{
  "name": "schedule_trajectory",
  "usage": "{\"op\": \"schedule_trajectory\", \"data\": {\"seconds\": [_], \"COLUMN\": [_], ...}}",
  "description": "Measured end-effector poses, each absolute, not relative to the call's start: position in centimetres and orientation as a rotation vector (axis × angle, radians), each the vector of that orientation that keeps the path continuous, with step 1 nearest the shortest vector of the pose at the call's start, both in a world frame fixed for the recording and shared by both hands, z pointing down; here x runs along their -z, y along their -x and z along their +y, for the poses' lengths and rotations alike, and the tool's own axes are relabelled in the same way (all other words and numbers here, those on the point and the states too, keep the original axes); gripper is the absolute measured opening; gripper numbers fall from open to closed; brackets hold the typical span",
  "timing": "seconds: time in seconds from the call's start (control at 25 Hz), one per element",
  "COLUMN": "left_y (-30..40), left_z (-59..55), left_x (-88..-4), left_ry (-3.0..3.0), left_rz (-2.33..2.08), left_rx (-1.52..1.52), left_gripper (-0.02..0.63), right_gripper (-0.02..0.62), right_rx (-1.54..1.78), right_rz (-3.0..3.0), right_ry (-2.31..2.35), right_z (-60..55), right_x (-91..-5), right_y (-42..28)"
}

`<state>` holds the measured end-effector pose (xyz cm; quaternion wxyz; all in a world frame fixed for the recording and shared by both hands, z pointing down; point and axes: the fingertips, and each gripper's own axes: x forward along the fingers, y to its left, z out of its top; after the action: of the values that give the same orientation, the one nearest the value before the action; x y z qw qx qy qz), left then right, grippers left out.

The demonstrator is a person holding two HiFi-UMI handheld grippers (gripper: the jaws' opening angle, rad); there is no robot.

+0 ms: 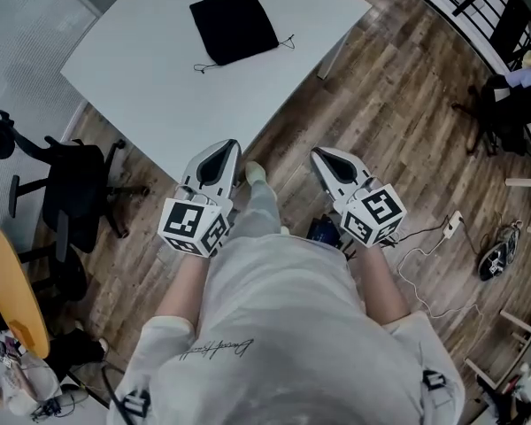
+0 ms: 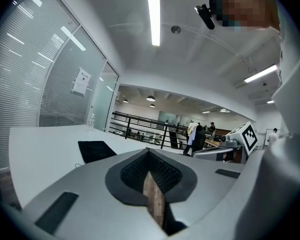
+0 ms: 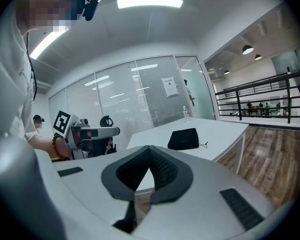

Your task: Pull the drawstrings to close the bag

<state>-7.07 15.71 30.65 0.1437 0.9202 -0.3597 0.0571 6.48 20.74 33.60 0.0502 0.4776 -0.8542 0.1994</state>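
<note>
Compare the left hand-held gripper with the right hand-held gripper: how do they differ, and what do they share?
In the head view the left hand-held gripper overlaps the near corner of the table; the right hand-held gripper shows against the wood floor. The left marker cube bears a different pattern from the right marker cube. Both are shut, empty and short of the black bag.

bright ceiling strip light, fisheye-warped dark edges
</note>
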Motion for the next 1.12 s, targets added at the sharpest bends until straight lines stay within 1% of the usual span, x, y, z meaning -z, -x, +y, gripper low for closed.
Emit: {"op": "schedule_trajectory", "data": {"seconds": [0.12,0.28,0.52,0.68,1.12], "left_y": [6.4,5.8,6.2,6.6,5.6], "left_z": [11.5,6.0,0.4,-2.1,-5.3], "left_x": [-31.3,-30.0,-30.4,-30.4,-31.0], "left_ry": [-2.632,-2.66,-2.652,-2.64,-2.629], "left_rz": [-1.009,-1.017,-1.028,-1.043,-1.086], "left_rx": [-0.15,-0.132,-0.165,-0.148,-0.174], "left_gripper": [0.011,0.011,0.011,0.011,0.011], "right_gripper": [0.023,0.023,0.024,0.023,0.023], "right_rx": [-0.599,-0.578,-0.547,-0.538,-0.562], "right_rz": [-2.598,-2.6,-2.603,-2.593,-2.555], "right_ry": [-1.451,-1.442,-1.406,-1.397,-1.393], "right_z": [16.7,11.2,4.9,2.3,-1.6], "right_x": [-33.7,-32.9,-32.3,-32.1,-33.6], "right_y": [-6.7,-7.0,-6.7,-6.6,-9.4]}}
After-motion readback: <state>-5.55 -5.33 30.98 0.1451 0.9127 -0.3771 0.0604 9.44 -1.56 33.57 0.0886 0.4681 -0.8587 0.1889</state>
